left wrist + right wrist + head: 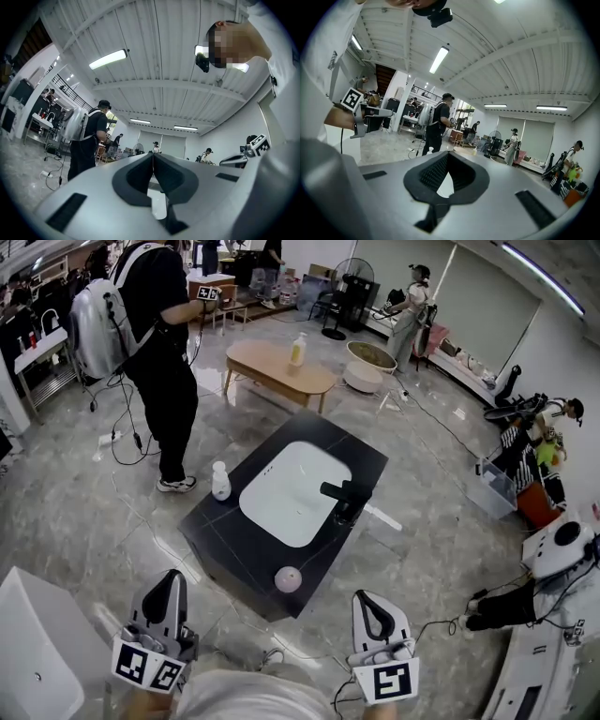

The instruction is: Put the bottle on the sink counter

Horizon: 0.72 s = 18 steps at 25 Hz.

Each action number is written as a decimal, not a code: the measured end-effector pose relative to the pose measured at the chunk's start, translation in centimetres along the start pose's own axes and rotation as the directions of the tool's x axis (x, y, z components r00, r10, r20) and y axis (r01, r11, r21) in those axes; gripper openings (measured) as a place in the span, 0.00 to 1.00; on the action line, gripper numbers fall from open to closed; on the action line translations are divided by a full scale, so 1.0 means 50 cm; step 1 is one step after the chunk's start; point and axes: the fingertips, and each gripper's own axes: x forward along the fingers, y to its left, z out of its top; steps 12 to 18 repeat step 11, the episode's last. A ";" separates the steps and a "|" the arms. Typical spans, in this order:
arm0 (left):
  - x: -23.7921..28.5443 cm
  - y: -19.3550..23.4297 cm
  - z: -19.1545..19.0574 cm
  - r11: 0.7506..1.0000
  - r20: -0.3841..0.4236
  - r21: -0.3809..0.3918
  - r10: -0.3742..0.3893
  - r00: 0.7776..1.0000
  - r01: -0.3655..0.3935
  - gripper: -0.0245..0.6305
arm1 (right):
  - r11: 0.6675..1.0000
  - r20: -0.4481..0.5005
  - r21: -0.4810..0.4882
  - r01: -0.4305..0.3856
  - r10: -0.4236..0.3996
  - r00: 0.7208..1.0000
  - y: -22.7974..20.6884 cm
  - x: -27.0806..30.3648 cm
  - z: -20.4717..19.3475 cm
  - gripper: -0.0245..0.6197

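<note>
1. Head view: The bench point(234, 549), black with a white basin point(291, 493), is seen ahead, well apart from both grippers. A small white bottle point(220, 482) appears to stand on it, right at the left edge, near the left corner. A pink ball point(288, 578) lies by the near corner, and a black tap point(344, 495) stands at the basin's right. A second, yellowish bottle point(297, 350) is seen on a wooden bench point(267, 367) farther off. Which bottle is meant cannot be told. The left gripper point(173, 575) and right gripper point(364, 596) are held low, closed and empty.

2. Left gripper view: The fingers point(136, 180) are seen pressed tip to tip, with nothing between them. No bottle is made out here.

3. Right gripper view: The fingers point(433, 173) are fully closed on nothing. Both bottles show tiny beyond the tips, the white one point(430, 150) to the left and the yellowish one point(474, 150) to the right.

4. Handling: Either bottle is judged light, stiff plastic, smooth and easily tipped. It is best taken across the middle of the body, below the narrow neck, with the fingers opened wide first and closed gently. It is best kept upright when set down, well in from the bench edge.
</note>
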 end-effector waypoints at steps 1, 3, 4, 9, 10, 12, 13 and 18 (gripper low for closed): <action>0.002 0.000 -0.005 1.000 -0.001 0.000 0.000 1.000 0.000 0.06 | 1.000 -0.002 -0.002 -0.003 0.003 1.000 0.001 0.002 -0.005 0.05; 0.005 0.000 -0.013 1.000 -0.002 -0.001 -0.001 1.000 0.001 0.06 | 1.000 -0.008 -0.002 -0.007 0.007 1.000 0.003 0.007 -0.013 0.05; 0.006 0.001 -0.015 1.000 -0.002 -0.002 -0.001 1.000 0.001 0.06 | 1.000 -0.008 -0.001 -0.007 0.007 1.000 0.003 0.008 -0.015 0.05; 0.004 0.003 -0.008 1.000 -0.005 -0.004 -0.002 1.000 0.002 0.06 | 1.000 0.002 -0.003 -0.002 0.002 1.000 0.004 0.007 -0.003 0.05; 0.003 0.004 -0.007 1.000 -0.005 -0.004 -0.002 1.000 0.002 0.06 | 1.000 0.002 -0.002 0.000 0.000 1.000 0.004 0.007 -0.001 0.05; 0.003 0.004 -0.006 1.000 -0.005 -0.004 -0.002 1.000 0.002 0.06 | 1.000 0.002 -0.001 0.001 -0.001 1.000 0.004 0.007 0.000 0.05; 0.003 0.004 -0.006 1.000 -0.005 -0.004 -0.002 1.000 0.002 0.06 | 1.000 0.002 -0.001 0.001 -0.001 1.000 0.004 0.007 0.000 0.05; 0.003 0.004 -0.006 1.000 -0.005 -0.004 -0.002 1.000 0.002 0.06 | 1.000 0.002 -0.001 0.001 -0.001 1.000 0.004 0.007 0.000 0.05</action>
